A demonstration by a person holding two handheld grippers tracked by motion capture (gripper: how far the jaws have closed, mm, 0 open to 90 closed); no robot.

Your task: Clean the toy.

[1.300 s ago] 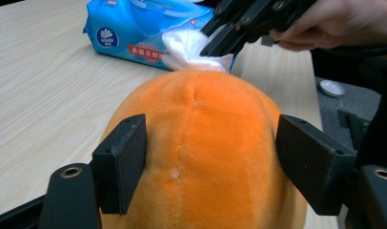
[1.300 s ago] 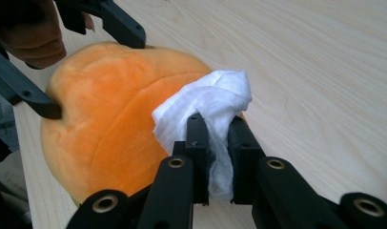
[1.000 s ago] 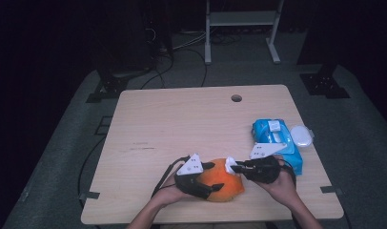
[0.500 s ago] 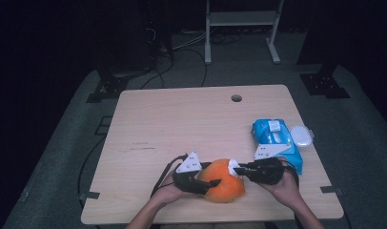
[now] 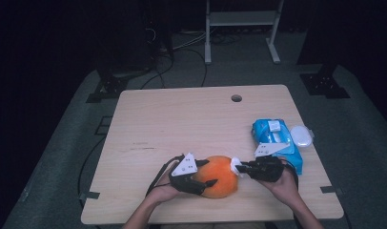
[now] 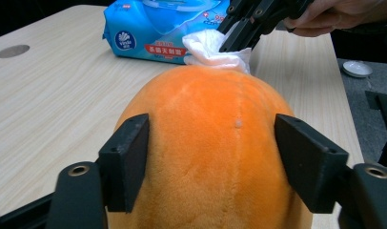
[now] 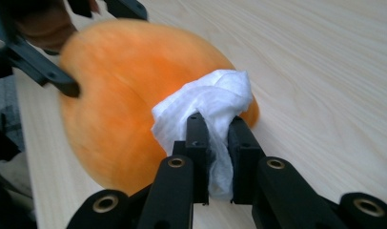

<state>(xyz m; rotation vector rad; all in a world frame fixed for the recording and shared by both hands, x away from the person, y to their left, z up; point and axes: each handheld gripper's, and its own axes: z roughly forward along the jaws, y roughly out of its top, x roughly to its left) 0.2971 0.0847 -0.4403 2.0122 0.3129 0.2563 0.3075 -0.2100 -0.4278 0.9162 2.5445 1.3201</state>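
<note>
An orange plush ball (image 5: 220,175) lies near the table's front edge. My left gripper (image 5: 206,180) is shut on it from the left. In the left gripper view both pads (image 6: 129,162) press into the sides of the orange plush ball (image 6: 206,119); the jaws have just been opening a little with the plush still between them. My right gripper (image 5: 240,168) is shut on a crumpled white wipe (image 5: 235,164). That white wipe (image 7: 206,102) rests against the right end of the orange plush ball (image 7: 120,95).
A blue pack of wet wipes (image 5: 276,138) lies just behind my right hand, with a white oval lid (image 5: 301,136) beside it at the table's right edge. A cable hole (image 5: 236,98) sits near the far edge. Bare wood (image 5: 182,124) spreads behind the plush.
Both hands have stayed nearly in place. The plush looks rounder and a bit more lifted between the left jaws than a second ago. The wipe remains at its right end.
</note>
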